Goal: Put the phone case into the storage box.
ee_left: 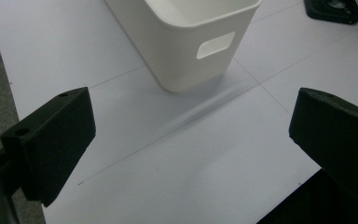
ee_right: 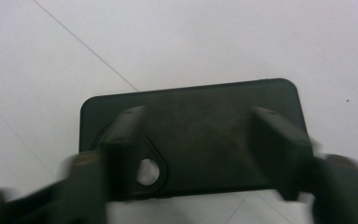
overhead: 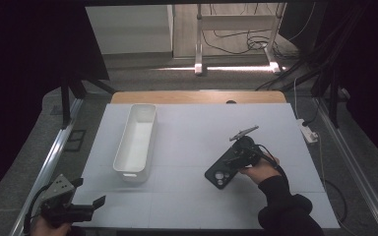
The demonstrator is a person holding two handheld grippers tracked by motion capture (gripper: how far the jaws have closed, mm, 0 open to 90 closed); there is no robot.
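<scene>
A white worktop (overhead: 192,147) is lying under dim room light, dark floor and cables beyond. My right gripper (ee_right: 200,154) is blurring, its fingers straddling the black phone case (overhead: 225,169) near the worktop's right front, contact indiscernible. My left gripper (ee_left: 191,140) is holding wide fingers near the white bin (ee_left: 191,37), its far end cut off.

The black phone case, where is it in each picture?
High view: black phone case right of centre, under the right gripper.
Left gripper view: top right corner.
Right gripper view: centre, between the jaws.
Shared landmark: the white table.
</scene>
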